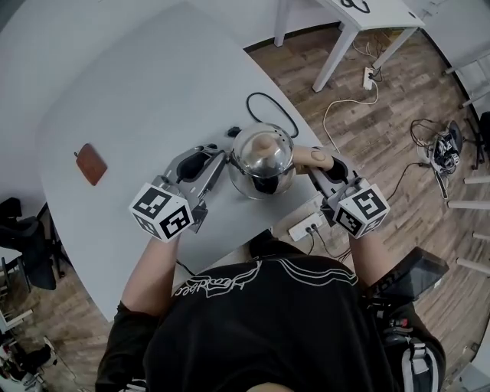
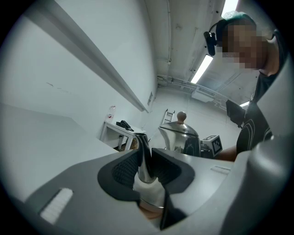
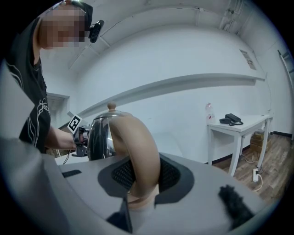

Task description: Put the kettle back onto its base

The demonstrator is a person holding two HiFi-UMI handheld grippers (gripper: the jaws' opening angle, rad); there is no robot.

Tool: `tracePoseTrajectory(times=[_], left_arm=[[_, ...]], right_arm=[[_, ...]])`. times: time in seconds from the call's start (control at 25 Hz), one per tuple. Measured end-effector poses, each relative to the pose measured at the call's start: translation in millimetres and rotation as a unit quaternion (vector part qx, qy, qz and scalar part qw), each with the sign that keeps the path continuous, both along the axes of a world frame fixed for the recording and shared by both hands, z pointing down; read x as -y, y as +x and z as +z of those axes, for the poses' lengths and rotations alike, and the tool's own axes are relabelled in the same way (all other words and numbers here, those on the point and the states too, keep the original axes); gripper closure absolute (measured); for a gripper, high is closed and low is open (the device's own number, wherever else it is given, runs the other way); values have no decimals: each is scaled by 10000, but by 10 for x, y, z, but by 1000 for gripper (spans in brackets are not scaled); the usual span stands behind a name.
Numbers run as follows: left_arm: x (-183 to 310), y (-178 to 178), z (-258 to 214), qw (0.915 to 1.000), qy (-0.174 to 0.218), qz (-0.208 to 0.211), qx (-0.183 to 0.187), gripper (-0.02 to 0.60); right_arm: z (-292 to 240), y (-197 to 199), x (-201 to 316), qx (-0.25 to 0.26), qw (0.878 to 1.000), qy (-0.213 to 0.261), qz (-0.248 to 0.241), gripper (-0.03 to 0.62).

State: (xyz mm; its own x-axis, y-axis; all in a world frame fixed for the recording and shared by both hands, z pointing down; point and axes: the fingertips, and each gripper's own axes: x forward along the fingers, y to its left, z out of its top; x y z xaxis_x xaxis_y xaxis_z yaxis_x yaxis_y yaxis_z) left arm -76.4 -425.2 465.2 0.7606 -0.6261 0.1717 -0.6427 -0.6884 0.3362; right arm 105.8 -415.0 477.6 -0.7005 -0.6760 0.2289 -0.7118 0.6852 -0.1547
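Note:
A polished steel kettle (image 1: 262,157) with a tan knob stands over the near part of the white table (image 1: 138,92). I cannot tell whether it rests on a base, as its body hides what lies below. My left gripper (image 1: 218,157) comes in from the left, its pads pressed on the thin steel spout (image 2: 143,158). From the right, my right gripper (image 1: 318,161) is shut on the curved tan handle (image 3: 138,142). The kettle body (image 2: 181,137) shows beyond the left jaws, and the right gripper view has the body (image 3: 98,135) behind the handle.
A black cable (image 1: 268,107) loops on the table behind the kettle, with a small black plug (image 1: 233,132) beside it. A brown pouch (image 1: 92,163) lies at the far left. A white power strip (image 1: 306,227) sits below the table's near edge. Another white table (image 1: 360,23) stands beyond.

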Motion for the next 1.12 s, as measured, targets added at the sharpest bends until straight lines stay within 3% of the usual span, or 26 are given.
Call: tracePoseTrajectory(times=[0.32,0.72,1.12], left_arm=[[1,26,147,9982,314,104,492,474],[6,-12,236,9977,362,27,567,475],[19,56,210,9960,602,60,661,476]], right_arm=[[158,3,50,-194,9997,10,-169,495],[244,-50,107,-252,9992,91,-304,494],[335,19,139,-127,9997,145,-126,494]])
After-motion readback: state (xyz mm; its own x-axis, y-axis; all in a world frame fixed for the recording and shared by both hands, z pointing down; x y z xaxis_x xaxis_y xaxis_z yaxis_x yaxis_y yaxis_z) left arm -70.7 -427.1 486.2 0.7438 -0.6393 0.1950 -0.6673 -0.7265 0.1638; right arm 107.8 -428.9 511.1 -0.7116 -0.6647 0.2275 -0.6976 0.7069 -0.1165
